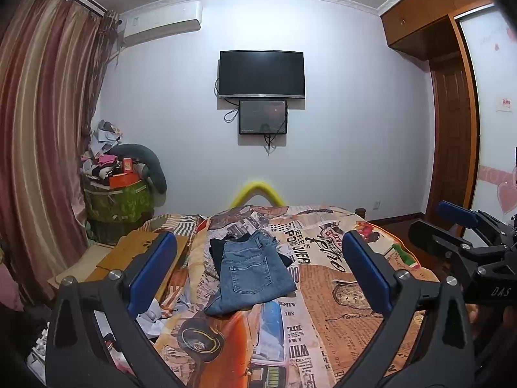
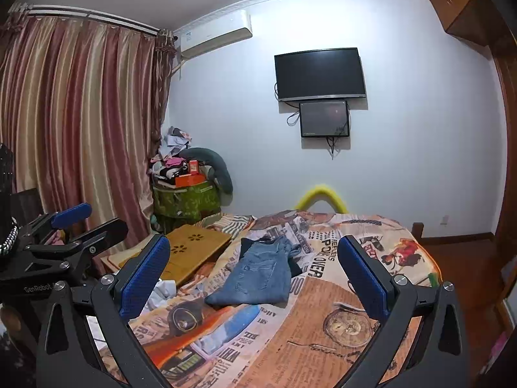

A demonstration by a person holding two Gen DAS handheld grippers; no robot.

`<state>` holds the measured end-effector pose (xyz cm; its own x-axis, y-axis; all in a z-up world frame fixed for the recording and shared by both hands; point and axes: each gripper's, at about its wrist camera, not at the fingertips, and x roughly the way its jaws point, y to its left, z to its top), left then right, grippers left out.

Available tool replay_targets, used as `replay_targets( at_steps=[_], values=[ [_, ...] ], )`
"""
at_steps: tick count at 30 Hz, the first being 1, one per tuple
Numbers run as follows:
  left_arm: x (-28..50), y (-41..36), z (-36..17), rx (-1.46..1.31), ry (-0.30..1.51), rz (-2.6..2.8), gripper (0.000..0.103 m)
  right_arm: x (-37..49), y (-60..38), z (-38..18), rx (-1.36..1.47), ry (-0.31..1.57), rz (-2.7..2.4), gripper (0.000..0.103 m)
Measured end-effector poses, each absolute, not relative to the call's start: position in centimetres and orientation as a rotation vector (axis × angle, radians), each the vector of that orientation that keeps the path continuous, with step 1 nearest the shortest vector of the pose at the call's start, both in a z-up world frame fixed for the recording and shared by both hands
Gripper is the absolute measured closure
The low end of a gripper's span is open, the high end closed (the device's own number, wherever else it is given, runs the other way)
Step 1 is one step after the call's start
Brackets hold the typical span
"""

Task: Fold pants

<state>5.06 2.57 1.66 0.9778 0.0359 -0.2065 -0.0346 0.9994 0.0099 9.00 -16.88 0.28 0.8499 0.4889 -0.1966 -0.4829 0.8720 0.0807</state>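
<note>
A pair of blue jeans lies folded on the bed, on top of a dark garment that sticks out at its far side. The jeans also show in the right wrist view. My left gripper is open and empty, held above the bed short of the jeans. My right gripper is open and empty too, at about the same height. The right gripper shows at the right edge of the left wrist view; the left gripper shows at the left of the right wrist view.
The bed has a newspaper-print cover. A wooden lap table lies at the bed's left side. A cluttered green box stands by the curtain. A TV hangs on the far wall, a wardrobe stands right.
</note>
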Motion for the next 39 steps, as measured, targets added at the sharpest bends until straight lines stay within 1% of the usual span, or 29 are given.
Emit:
replay_targets(
  at_steps=[27,39],
  values=[
    [5.3,2.2,1.5,0.023,0.224,0.005,0.0,8.9,-17.1,0.2,0.042,0.225,0.501,0.0],
    [5.9,3.0,1.4,-0.017,0.242,-0.01,0.0,8.9,-17.1,0.2,0.039,0.223,0.495,0.0]
  ],
)
